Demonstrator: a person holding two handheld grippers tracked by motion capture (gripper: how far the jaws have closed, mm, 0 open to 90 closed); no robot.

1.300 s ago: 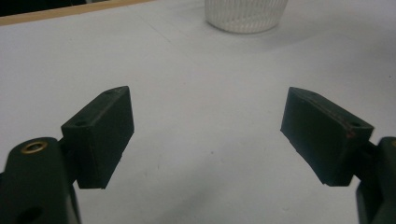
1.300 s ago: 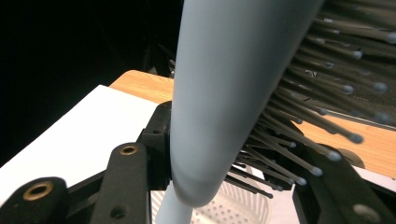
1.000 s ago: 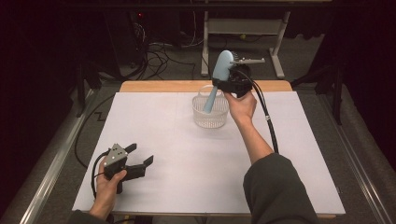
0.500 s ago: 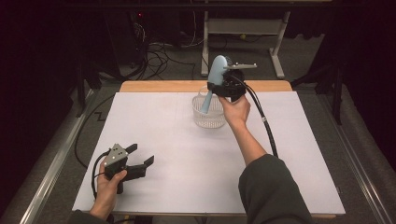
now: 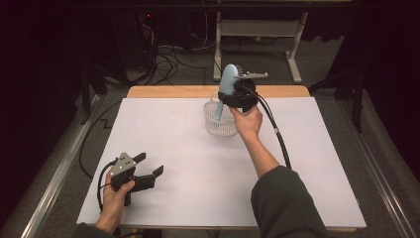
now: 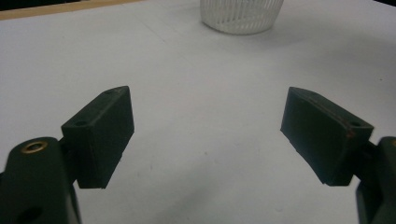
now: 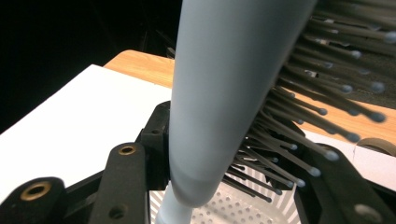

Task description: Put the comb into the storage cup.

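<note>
A pale blue hairbrush (image 5: 227,85) stands nearly upright in my right gripper (image 5: 236,95), which is shut on it at the far middle of the table. Its handle points down into a clear ribbed plastic cup (image 5: 219,120). In the right gripper view the hairbrush (image 7: 224,93) rises between the black jaws, its dark bristles spreading right, with the perforated cup (image 7: 243,207) floor below. My left gripper (image 5: 146,169) rests near the front left of the white table (image 5: 173,148), open with nothing between its fingers. The left gripper view shows the cup (image 6: 241,15) far ahead.
The white sheet covers the table, with a wooden edge (image 5: 173,91) showing at the back. A black cable (image 5: 275,131) trails from the right gripper along the forearm. Metal frame legs (image 5: 296,49) and cables lie on the floor beyond the table.
The right gripper has carried the hairbrush left and slightly down, so the handle now dips into the cup. The left gripper has stayed where it was.
</note>
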